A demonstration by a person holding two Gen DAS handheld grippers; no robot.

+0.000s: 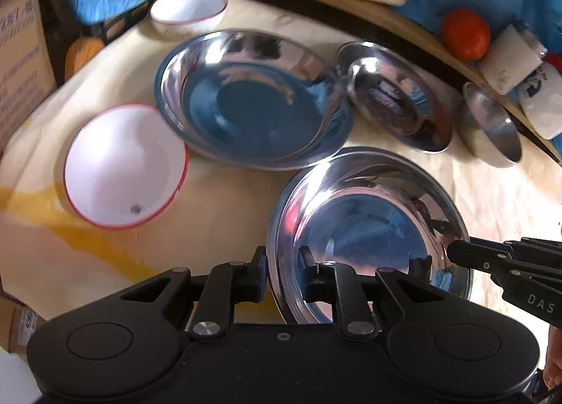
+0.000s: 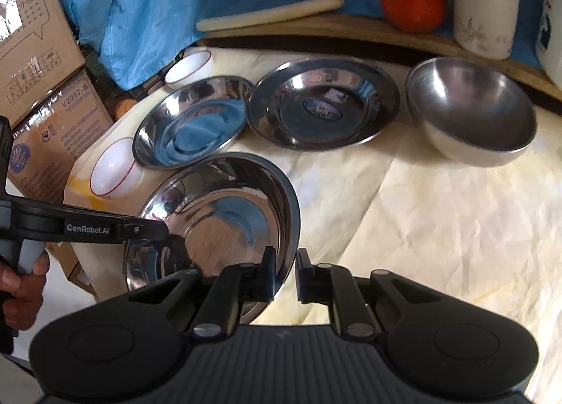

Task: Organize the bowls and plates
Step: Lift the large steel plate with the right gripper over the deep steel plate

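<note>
While both tools [image 1: 283,276] [image 2: 285,274] clamp its rim, the shiny steel plate [image 1: 368,228] tilts.

We saw the nearest steel plate [image 2: 224,214] tilted, shiny, its rim off the cream cloth. Behind it two more steel plates [image 2: 191,119] [image 2: 323,102] lay flat, side by side. A steel bowl [image 2: 470,112] sat upright right, two red-rimmed white bowls [image 1: 124,165] [image 1: 188,11] left.

Left tool [image 1: 283,272] and right tool [image 2: 285,274], both clamped, tilted downward.
</note>
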